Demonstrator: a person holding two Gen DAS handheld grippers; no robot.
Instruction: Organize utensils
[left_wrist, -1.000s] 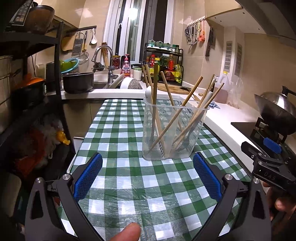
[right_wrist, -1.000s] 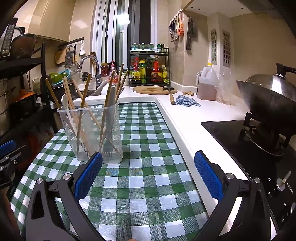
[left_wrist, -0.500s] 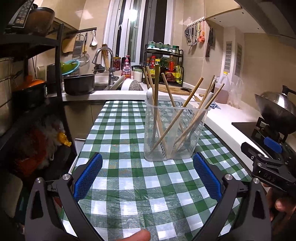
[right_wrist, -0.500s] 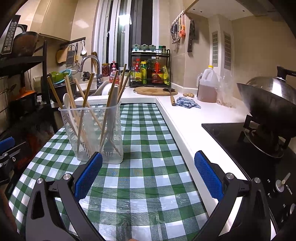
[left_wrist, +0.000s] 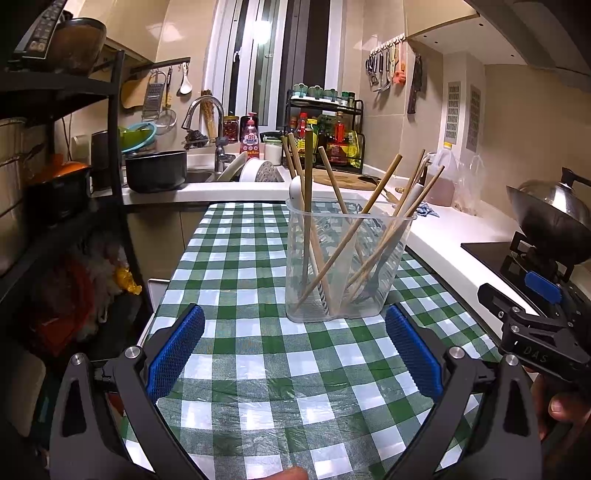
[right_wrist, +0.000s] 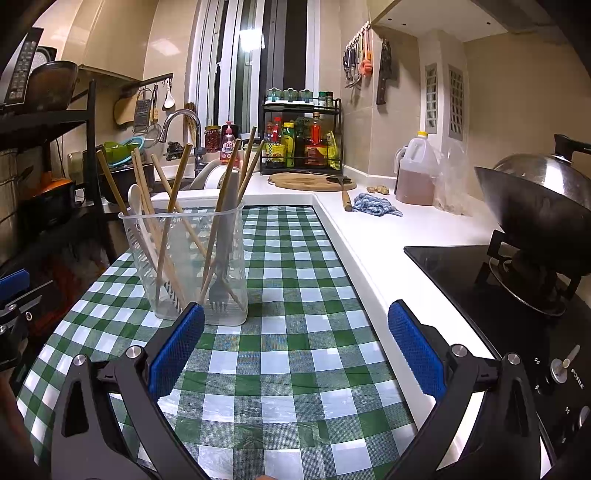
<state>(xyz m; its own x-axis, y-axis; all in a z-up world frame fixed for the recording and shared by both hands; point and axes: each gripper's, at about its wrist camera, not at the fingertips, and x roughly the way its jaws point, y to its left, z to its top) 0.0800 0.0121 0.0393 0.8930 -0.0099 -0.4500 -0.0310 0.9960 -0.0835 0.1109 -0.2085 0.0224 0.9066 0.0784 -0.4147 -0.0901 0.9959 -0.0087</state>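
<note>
Chopsticks (left_wrist: 343, 236) lean every way in the clear holder (left_wrist: 347, 266), dead ahead of the left gripper (left_wrist: 293, 350); the right gripper (right_wrist: 295, 350) sits off to its right. Both spread wide, empty.

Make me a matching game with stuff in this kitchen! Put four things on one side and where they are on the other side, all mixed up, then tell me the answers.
Things:
1. chopsticks
2. wok
3. blue rag
4. round wooden board

Places:
A. on the stove
B. in front of the rack of bottles
C. standing in the clear plastic holder
D. lying on the white counter, near the big jug

Right pairs: 1-C, 2-A, 3-D, 4-B
</note>
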